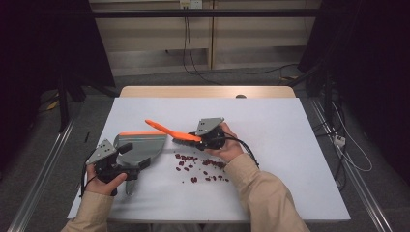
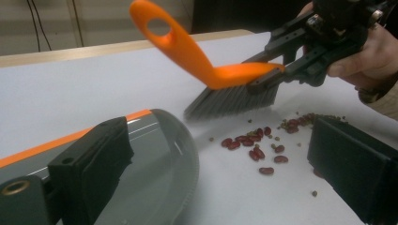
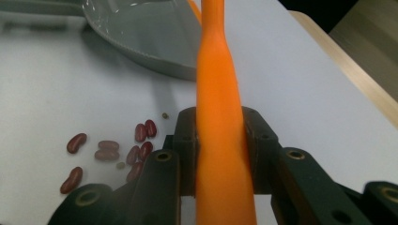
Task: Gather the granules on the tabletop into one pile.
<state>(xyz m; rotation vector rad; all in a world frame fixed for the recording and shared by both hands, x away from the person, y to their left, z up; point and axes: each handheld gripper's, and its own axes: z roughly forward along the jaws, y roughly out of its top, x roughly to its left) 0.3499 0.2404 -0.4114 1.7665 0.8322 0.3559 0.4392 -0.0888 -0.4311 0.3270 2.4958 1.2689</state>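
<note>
High view, left to right: my left gripper (image 1: 126, 163) is gripping the handle of the grey dustpan (image 1: 140, 145), which is lying on the white table (image 1: 290, 145) with its orange-edged rim facing away from me. My jaws there are pinching the handle end nearest me, though how tightly I cannot tell from above. Just to the right of the pan, red beans (image 1: 200, 169) are lying scattered on the sheet, apart from the pan's mouth. Above them, my right gripper (image 1: 203, 137) is clamping the orange brush (image 1: 171, 131), whose handle is slanting up and to the left over the pan.

Left gripper view: I am looking along my own jaws, which are standing wide either side of the frame, with the dustpan (image 2: 164, 154) lying at the lower left. The brush (image 2: 206, 65) is hanging with its grey bristles (image 2: 230, 101) just above the table, beside the beans (image 2: 256, 145), and my right gripper (image 2: 277, 75) is squeezing its orange back.

Right gripper view: my jaws are closing tight on the brush (image 3: 220, 140), one pad on each side of it. The beans (image 3: 112, 150) are lying at the left, and the dustpan (image 3: 150, 33) is sitting beyond them, near the top.
</note>
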